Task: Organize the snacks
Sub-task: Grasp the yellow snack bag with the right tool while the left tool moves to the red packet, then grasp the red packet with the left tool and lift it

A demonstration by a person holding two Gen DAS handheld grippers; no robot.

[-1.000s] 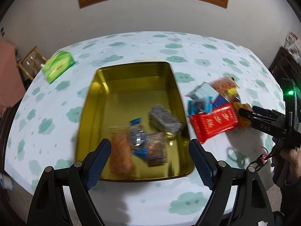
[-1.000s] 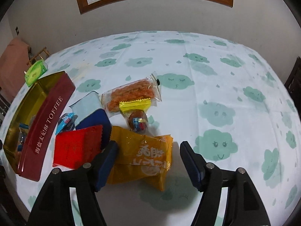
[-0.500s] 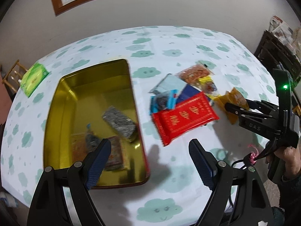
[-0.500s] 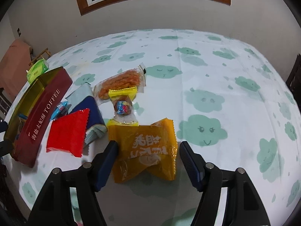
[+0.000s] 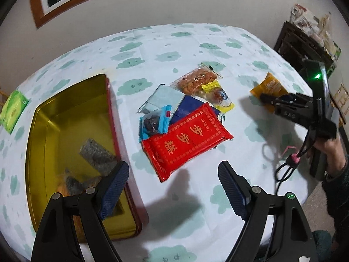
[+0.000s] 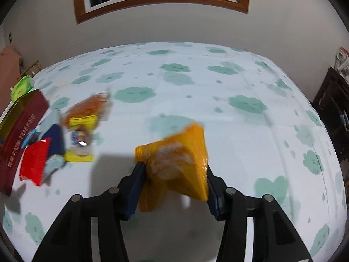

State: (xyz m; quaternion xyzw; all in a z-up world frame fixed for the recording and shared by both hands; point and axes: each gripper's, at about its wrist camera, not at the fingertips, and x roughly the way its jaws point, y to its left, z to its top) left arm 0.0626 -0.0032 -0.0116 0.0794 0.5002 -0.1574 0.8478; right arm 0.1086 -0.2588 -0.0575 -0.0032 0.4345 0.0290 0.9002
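Observation:
My right gripper (image 6: 174,170) is closing its jaws on an orange snack packet (image 6: 178,159). The pads press its sides, and it crumples and tilts up off the cloth. The left wrist view shows that gripper (image 5: 268,98) and the packet (image 5: 270,87) at far right. My left gripper (image 5: 172,170) hangs open and empty over the cloth, just in front of a red packet (image 5: 185,137). Beyond it lie a light-blue wrapper (image 5: 153,122), a navy packet (image 5: 192,107) and a clear bag of orange snacks (image 5: 196,80). The gold tin (image 5: 72,113) at left holds a few snacks.
A green packet (image 5: 14,109) lies at the table's far left edge. A dark cabinet (image 5: 305,48) stands beyond the table's right side. A person's hand (image 5: 329,150) holds the right gripper, with a cable loop hanging under it. The tin's maroon side (image 6: 24,126) faces right.
The left view has swung from over the tin to the snack pile on its right. The right jaws have closed in around the orange packet and raised it away from the pile.

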